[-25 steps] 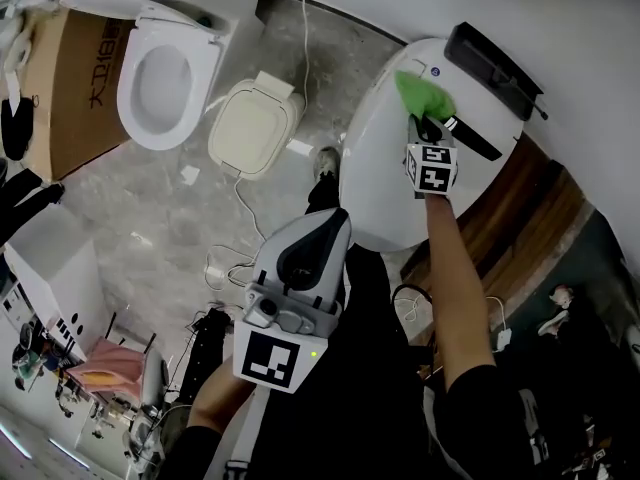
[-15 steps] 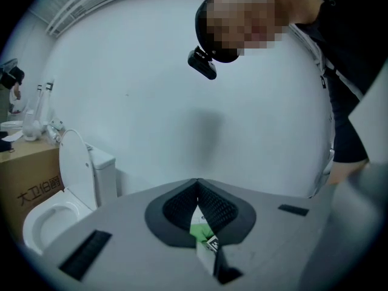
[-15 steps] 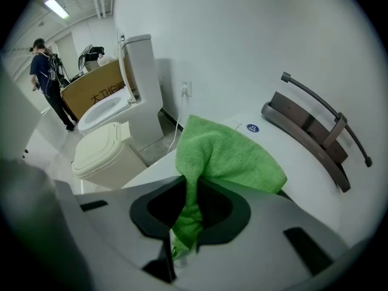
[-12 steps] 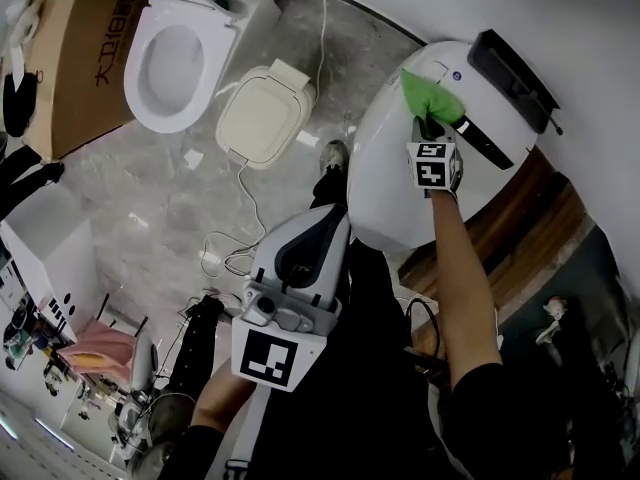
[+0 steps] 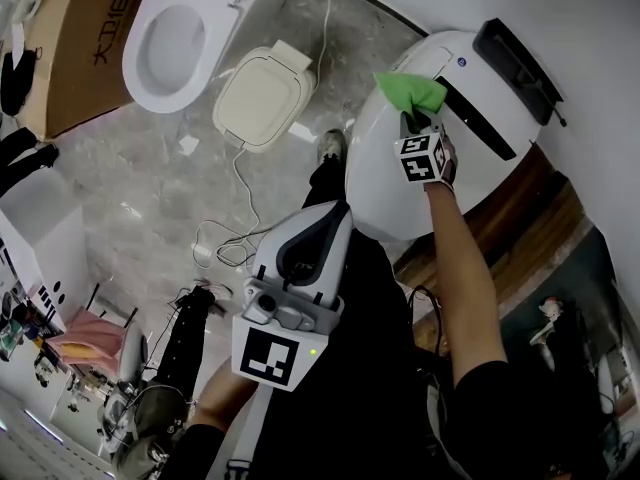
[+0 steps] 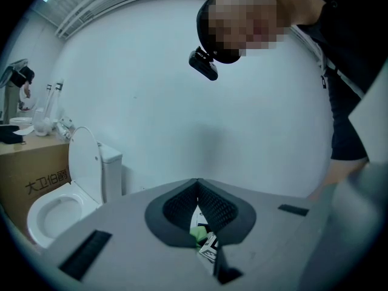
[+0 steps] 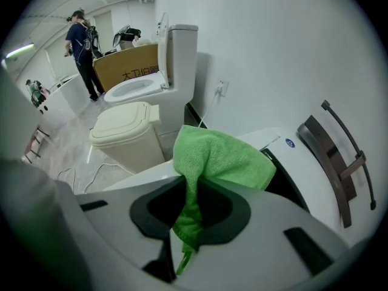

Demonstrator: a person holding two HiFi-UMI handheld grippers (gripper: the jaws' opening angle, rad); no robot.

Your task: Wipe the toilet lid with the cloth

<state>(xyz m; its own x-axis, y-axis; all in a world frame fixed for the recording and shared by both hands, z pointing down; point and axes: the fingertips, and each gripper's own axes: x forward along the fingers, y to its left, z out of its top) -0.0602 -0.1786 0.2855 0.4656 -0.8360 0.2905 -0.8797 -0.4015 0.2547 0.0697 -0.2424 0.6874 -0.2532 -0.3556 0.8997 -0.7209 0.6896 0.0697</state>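
Cloth (image 5: 410,92) slid left; box (image 5: 80,58) perhaps "大卫".

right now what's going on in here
A person holds a gripper in each hand. The right gripper has its jaws shut on a green cloth, which lies on the white toilet lid near its far edge. The left gripper hangs by the person's legs, jaws together and empty.
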